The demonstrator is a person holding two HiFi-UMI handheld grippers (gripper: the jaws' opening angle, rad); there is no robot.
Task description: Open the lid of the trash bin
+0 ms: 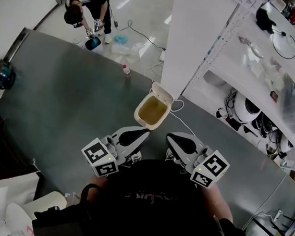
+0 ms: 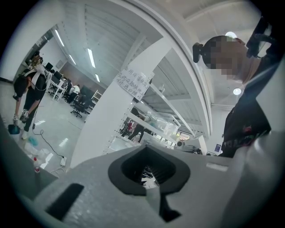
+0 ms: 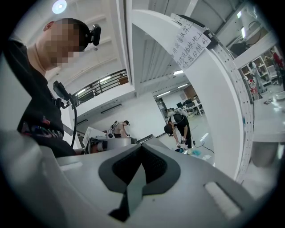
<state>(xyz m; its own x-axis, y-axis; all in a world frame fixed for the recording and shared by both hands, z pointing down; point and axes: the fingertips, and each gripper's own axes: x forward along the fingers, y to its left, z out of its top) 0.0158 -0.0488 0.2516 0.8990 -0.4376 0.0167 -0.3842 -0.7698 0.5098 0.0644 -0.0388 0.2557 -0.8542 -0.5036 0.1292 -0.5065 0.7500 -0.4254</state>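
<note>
The trash bin (image 1: 152, 111) is a small cream bin on the grey floor mat (image 1: 59, 111), just ahead of me. Its lid (image 1: 163, 94) stands tilted up at the far side, and the yellowish inside shows. My left gripper (image 1: 137, 135) and right gripper (image 1: 177, 141) hover side by side on the near side of the bin, apart from it and pointing level. Both are shut with nothing held. In the left gripper view the left gripper (image 2: 149, 173) has its jaws together; in the right gripper view the right gripper (image 3: 140, 171) does too. Neither gripper view shows the bin.
A white pillar (image 1: 197, 36) rises just behind the bin. A white cable (image 1: 182, 123) runs past the bin on its right. A small bottle (image 1: 126, 70) stands on the mat's far edge. A person (image 1: 88, 1) bends over at the back left. Cluttered shelves (image 1: 257, 74) line the right.
</note>
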